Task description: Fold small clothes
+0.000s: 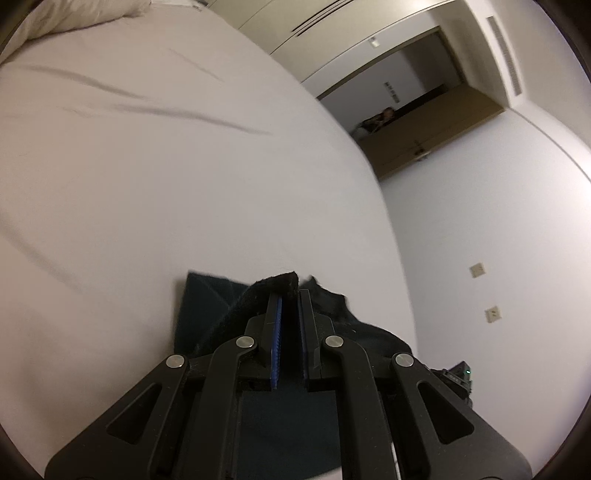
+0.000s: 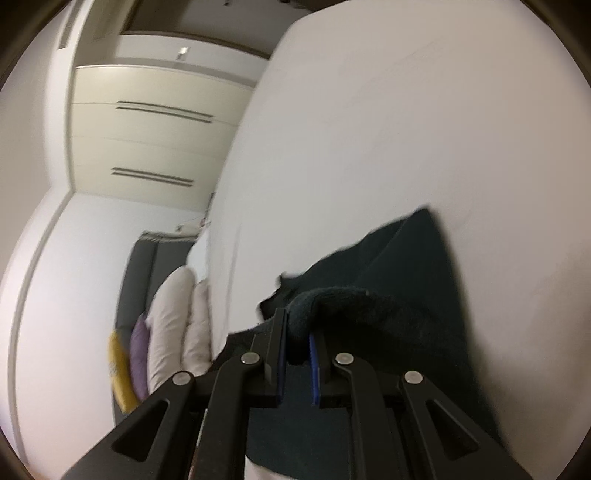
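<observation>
A dark teal cloth (image 1: 207,306), thick and fuzzy along its hem, lies partly on the white bed (image 1: 147,177) and is lifted at two places along its near edge. In the left wrist view the left gripper (image 1: 290,295) has its jaws closed on a raised fold of the hem, which sticks up just past the blue pads (image 1: 277,332); the rest of the fabric drops away below and to the right in rumpled folds, and a flat corner of it rests on the sheet to the left of the jaws. In the right wrist view the same cloth (image 2: 413,258) stretches away over the mattress (image 2: 369,129) to a pointed corner, while the right gripper (image 2: 298,325) has its jaws clamped on a rolled bunch of the hem that bulges over the tips and hides them. The sheet around the cloth is smooth near it, with a few long creases farther off in the left view. A white pillow (image 1: 85,14) sits at the far end of the bed. Beyond the bed edge the right view shows pale pillows (image 2: 173,325) beside a purple cushion (image 2: 139,354) and a yellow one (image 2: 120,373), all blurred, with cream wardrobe doors (image 2: 155,140) behind. The left view shows a white wall (image 1: 498,240) carrying two small switch plates (image 1: 476,270) and a wooden door (image 1: 436,129).
</observation>
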